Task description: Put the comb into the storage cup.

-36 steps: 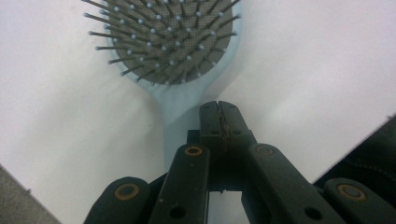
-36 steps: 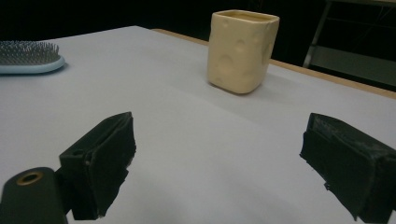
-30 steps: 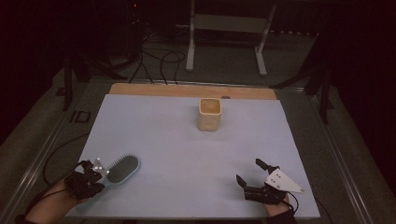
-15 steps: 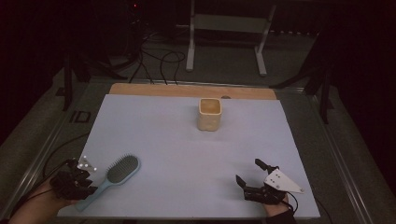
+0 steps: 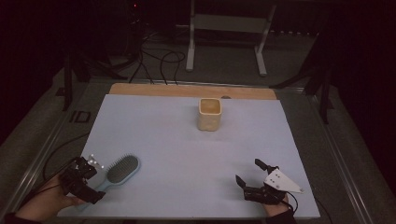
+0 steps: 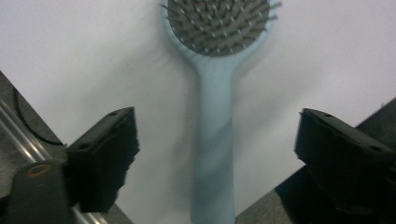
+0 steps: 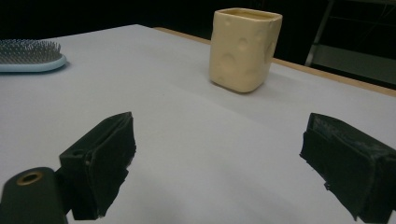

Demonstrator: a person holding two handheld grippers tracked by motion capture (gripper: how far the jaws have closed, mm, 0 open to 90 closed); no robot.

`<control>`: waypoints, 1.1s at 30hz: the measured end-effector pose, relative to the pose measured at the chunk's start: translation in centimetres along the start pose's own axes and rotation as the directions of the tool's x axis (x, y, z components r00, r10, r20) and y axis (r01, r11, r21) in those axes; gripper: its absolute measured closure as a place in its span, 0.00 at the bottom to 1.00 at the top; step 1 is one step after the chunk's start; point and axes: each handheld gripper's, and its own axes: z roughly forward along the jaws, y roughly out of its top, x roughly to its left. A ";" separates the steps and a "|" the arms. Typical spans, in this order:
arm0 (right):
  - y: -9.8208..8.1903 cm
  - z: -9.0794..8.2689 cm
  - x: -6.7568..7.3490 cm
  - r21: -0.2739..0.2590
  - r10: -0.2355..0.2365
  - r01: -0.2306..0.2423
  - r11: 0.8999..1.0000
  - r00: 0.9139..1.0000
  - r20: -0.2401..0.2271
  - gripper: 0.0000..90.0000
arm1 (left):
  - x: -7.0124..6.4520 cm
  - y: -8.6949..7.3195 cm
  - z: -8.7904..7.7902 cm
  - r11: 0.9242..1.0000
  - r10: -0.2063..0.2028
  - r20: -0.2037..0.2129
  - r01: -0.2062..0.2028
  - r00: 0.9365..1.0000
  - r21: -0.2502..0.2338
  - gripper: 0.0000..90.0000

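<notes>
— One hairbrush (image 5: 119, 170), pale blue, lies bristles up near the near left corner of the white sheet (image 5: 177, 140) that covers the table. Its round head points far and to the right, its handle runs back toward me.

— And where are your left tongs?

— My left gripper (image 5: 83, 179) sits at the near end of that handle. In the left gripper view the hairbrush (image 6: 215, 116) handle runs straight up the middle between my two black jaws, which stand wide apart with bare sheet on each side of the handle. They touch nothing.

— So nothing is pinched?

— No. My left hand (image 5: 49, 203) holds the gripper low over the sheet's near left edge.

— What about the other side?

— My right gripper (image 5: 261, 184) rests near the near right edge of the sheet, well apart from the brush. Its jaws are spread too, with only sheet between them, and its grey three-cornered plate (image 5: 280, 181) shows on top.

— Anything else on the table?

— One cream cup (image 5: 209, 114), squarish with dimpled walls, stands upright toward the far middle of the sheet. In the right gripper view the cream cup (image 7: 245, 49) stands ahead of my jaws, with the brush head (image 7: 29, 55) off at the far left. A strip of bare wood (image 5: 187, 90) shows along the far edge, and cables (image 5: 159, 60) lie on the floor beyond.
</notes>
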 end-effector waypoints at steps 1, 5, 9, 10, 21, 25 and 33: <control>0.0 0.0 0.0 0.001 0.000 0.000 1.000 1.000 0.000 0.10 | 0.0 0.1 0.1 1.000 -0.006 -0.001 0.006 1.000 0.004 0.08; 0.0 0.0 0.0 0.001 -0.001 0.001 1.000 1.000 0.001 0.10 | 0.0 0.3 0.6 1.000 0.009 0.012 -0.009 1.000 0.023 0.00; 0.0 0.0 0.0 0.003 -0.001 0.001 1.000 1.000 0.000 0.10 | -0.1 0.6 1.0 0.999 0.015 0.012 -0.016 1.000 0.034 0.00; 0.0 0.0 0.1 0.002 -0.001 0.001 1.000 1.000 0.000 0.10 | -0.1 0.7 1.1 0.999 0.018 0.010 -0.019 1.000 0.037 0.00; -0.1 0.0 0.0 0.003 -0.007 0.007 1.000 1.000 0.000 0.10 | 0.3 1.4 2.6 0.998 0.012 0.010 -0.013 1.000 0.056 0.03; -0.1 0.0 0.0 0.004 -0.006 0.006 1.000 1.000 0.000 0.10 | 0.7 1.5 3.0 0.998 0.006 0.016 -0.007 1.000 0.061 0.09; -0.1 0.0 0.0 0.003 -0.004 0.004 1.000 1.000 -0.001 0.10 | 1.0 2.0 3.8 0.996 0.012 0.019 -0.013 1.000 0.088 0.32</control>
